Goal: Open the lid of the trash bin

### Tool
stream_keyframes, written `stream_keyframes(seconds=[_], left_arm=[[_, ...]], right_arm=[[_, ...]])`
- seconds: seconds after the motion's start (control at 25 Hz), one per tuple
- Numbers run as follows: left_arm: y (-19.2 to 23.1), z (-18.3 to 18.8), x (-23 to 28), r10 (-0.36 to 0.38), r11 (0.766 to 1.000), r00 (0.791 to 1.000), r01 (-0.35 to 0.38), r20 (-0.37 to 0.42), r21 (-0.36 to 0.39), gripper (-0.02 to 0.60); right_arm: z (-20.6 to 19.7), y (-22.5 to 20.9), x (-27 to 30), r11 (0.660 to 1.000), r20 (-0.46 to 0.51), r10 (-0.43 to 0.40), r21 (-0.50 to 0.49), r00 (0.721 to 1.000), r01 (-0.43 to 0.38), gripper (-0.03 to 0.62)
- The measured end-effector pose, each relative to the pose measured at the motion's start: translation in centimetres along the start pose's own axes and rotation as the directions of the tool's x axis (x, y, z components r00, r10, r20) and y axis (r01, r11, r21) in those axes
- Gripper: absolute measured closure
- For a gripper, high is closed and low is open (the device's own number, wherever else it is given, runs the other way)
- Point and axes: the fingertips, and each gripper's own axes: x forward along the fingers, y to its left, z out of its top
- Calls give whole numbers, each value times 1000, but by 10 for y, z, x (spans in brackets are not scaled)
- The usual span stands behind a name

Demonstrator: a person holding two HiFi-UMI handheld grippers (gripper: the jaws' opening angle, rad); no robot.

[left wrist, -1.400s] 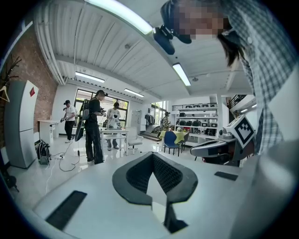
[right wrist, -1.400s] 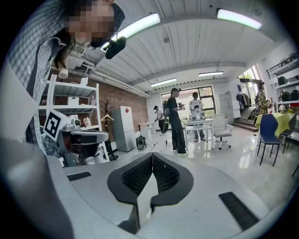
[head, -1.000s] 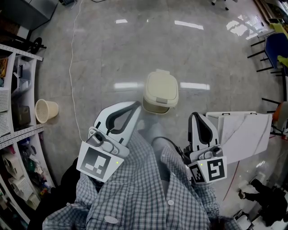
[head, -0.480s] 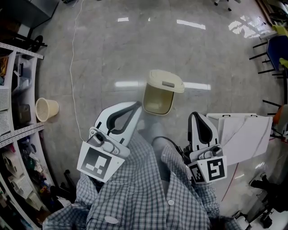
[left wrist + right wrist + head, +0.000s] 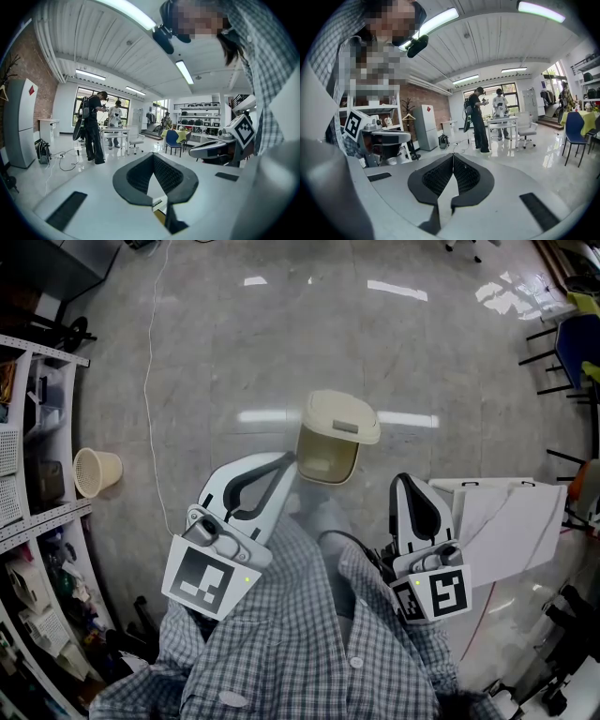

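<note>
In the head view a beige trash bin point(image 5: 325, 456) stands on the grey floor just ahead of me. Its lid point(image 5: 342, 417) is swung up at the far side, and the inside shows. My left gripper point(image 5: 284, 461) is held near my chest with its tip close to the bin's left near corner, apart from it. My right gripper point(image 5: 405, 482) hangs to the right of the bin, well clear. Both are shut on nothing, jaws meeting at the tips in the left gripper view point(image 5: 152, 154) and the right gripper view point(image 5: 453, 155). A grey trouser leg point(image 5: 323, 514) reaches toward the bin's base, which is hidden.
A small beige basket point(image 5: 97, 470) sits on the floor at the left, by storage shelves point(image 5: 28, 474). A white cable point(image 5: 150, 381) runs across the floor. A white folded board point(image 5: 506, 521) lies at the right, with chairs point(image 5: 567, 343) beyond. People stand at a desk point(image 5: 487, 117) across the room.
The bin's lid, flat and shut one second ago, has swung up and stands open. Neither gripper has moved.
</note>
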Motion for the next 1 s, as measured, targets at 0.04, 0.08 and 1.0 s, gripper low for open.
stream_keyframes(seconds=[0.04,0.08,1.0], left_arm=[[1,1,2,-1,1000,1000,1,-2,3,577],[1,1,3,-2,1000,1000,2,-4,7,577],[4,12,16,-28,997,1000,28,2,65,577]], right_arm=[[1,-1,2,1000,1,0,-1,1000,0,577],[2,-2,3,1000,3,1,-2,1000,-1,576],[12,-2,16,999,12,24,-34,1000,-24,577]])
